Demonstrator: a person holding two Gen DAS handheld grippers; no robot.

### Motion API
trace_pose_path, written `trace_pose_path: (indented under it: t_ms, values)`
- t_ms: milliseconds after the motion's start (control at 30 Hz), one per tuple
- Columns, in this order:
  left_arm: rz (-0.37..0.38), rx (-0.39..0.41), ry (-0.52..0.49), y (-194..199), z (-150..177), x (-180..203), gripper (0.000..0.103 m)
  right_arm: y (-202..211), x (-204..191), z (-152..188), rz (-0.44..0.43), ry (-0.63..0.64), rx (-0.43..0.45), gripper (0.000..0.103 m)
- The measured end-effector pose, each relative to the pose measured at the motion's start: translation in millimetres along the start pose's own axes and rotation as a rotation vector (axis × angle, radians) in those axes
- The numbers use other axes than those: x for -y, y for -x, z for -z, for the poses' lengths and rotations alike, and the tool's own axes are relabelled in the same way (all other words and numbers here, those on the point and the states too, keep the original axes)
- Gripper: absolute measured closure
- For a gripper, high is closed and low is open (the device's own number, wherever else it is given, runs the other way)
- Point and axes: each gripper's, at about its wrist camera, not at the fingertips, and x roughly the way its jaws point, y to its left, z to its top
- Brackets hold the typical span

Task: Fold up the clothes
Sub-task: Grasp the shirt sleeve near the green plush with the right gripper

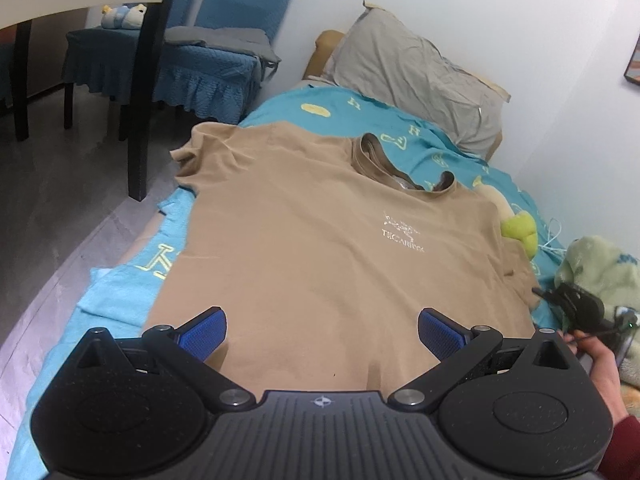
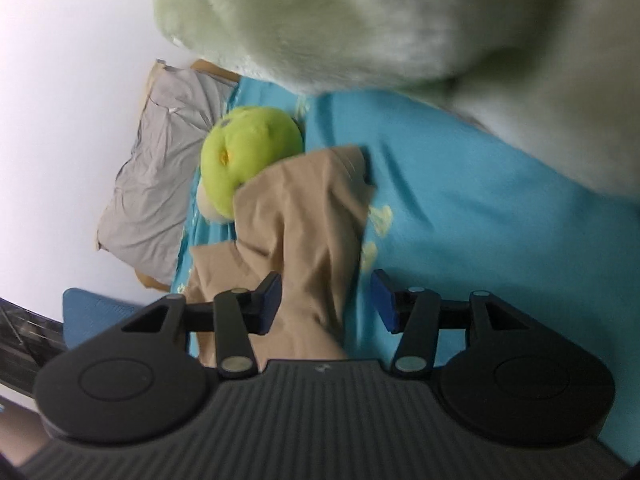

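Observation:
A tan T-shirt (image 1: 312, 240) with a pale chest logo lies spread flat, front up, on the blue bedsheet (image 1: 120, 304), collar toward the pillow. My left gripper (image 1: 322, 334) is open just above the shirt's bottom hem, holding nothing. My right gripper (image 2: 326, 302) is open over the shirt's right sleeve (image 2: 304, 232), with the bunched tan cloth lying between its blue pads (image 2: 270, 300); the pads are not closed on it. The right gripper also shows in the left wrist view (image 1: 576, 304) at the shirt's right edge.
A grey pillow (image 1: 420, 76) lies at the bed's head against the white wall. A green plush toy (image 2: 248, 152) sits by the sleeve. A pale green fluffy blanket (image 2: 420, 24) lies at the right. A blue-covered chair (image 1: 168, 68) and dark table leg (image 1: 144, 120) stand left of the bed.

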Motion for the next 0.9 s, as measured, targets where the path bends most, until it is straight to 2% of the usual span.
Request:
trace_pose_path:
  t_ms: [133, 400, 467, 500, 533, 600, 667, 833, 900]
  values:
    - [0.027, -0.026, 0.039, -12, 3, -3, 0.0, -23, -4, -2, -0.05, 0.016, 0.002, 0.049]
    - [0.019, -0.054, 0.04, -30, 8, -4, 0.0, -49, -30, -4, 0.013, 0.15, 0.001, 0.049]
    - [0.019, -0.047, 0.02, -31, 9, -2, 0.0, -51, -38, -2, 0.027, 0.212, 0.002, 0.063]
    - [0.018, -0.044, 0.009, -32, 10, -2, 0.0, -50, -42, 0, 0.034, 0.257, 0.007, 0.09]
    - [0.018, -0.041, -0.001, -32, 10, -1, 0.0, -48, -48, 3, 0.042, 0.303, 0.016, 0.095]
    - [0.001, -0.048, -0.012, -33, 11, 0, 0.0, -39, -56, 6, 0.05, 0.376, 0.041, 0.097]
    - [-0.005, -0.052, -0.016, -33, 12, 0, 0.0, -20, -55, 0, 0.053, 0.375, 0.077, 0.097]
    - [0.005, -0.052, -0.003, -24, 12, -1, 0.0, 14, -48, 5, 0.064, 0.32, 0.12, 0.098]
    - [0.013, -0.042, -0.003, -18, 12, -1, 0.0, 23, -35, -3, 0.051, 0.236, 0.091, 0.097]
